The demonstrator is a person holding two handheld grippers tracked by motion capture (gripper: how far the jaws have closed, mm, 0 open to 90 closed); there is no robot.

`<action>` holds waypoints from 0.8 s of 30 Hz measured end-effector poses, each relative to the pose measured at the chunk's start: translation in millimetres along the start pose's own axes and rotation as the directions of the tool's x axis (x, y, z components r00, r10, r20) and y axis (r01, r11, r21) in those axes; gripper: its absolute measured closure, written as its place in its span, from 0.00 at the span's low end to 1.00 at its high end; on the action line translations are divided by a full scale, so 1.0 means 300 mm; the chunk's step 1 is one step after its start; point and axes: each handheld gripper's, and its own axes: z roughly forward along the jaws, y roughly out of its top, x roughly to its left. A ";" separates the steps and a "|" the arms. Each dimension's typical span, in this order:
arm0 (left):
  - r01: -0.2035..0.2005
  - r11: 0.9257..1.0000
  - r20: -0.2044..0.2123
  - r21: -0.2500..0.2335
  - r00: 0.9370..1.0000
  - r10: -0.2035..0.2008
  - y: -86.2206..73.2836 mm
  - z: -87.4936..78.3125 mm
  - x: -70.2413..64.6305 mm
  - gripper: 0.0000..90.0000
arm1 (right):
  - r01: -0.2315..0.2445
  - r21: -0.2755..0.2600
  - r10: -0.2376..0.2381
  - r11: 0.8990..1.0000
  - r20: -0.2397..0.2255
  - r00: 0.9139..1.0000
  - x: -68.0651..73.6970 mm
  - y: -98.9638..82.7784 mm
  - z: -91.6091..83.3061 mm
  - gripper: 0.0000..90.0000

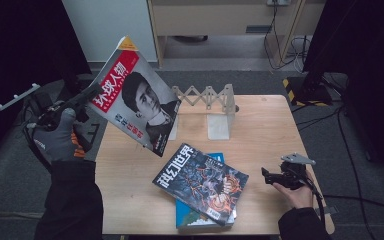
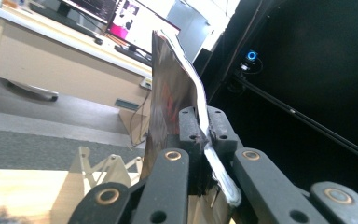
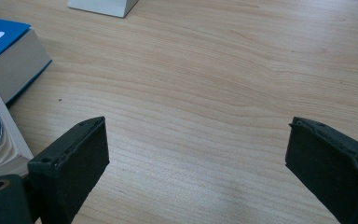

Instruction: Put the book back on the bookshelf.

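Note:
A magazine with a red title band and a portrait cover [image 1: 135,97] hangs tilted in the air over the table's left edge. My left gripper [image 1: 87,97] is shut on its left edge; in the left gripper view the magazine [image 2: 170,93] stands edge-on between the jaws of the left gripper [image 2: 204,123]. On the table lies a dark comic-style magazine [image 1: 202,182] on top of a blue book [image 1: 192,216]. My right gripper [image 1: 266,176] rests open near the table's right edge, and in its own view the right gripper [image 3: 196,144] has bare wood between its jaws.
A white expandable book rack [image 1: 215,102] stands at the back of the wooden table [image 1: 265,130]. The blue book's corner [image 3: 9,51] lies left of my right jaws. Cables and a desk are on the floor behind.

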 end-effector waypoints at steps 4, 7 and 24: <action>-0.008 1.000 -0.039 -0.005 0.999 0.008 0.006 0.010 0.026 0.96 | 0.014 0.008 -0.014 1.000 -0.001 1.000 0.000 -0.002 0.005 0.07; -0.011 1.000 -0.066 0.000 0.998 0.011 0.007 0.027 0.044 0.96 | 0.010 0.012 -0.010 1.000 -0.003 1.000 0.000 -0.002 0.006 0.07; -0.048 0.998 -0.163 0.041 0.985 0.054 -0.052 0.197 0.132 0.96 | 0.025 0.022 -0.025 0.999 0.000 1.000 0.001 -0.004 0.017 0.07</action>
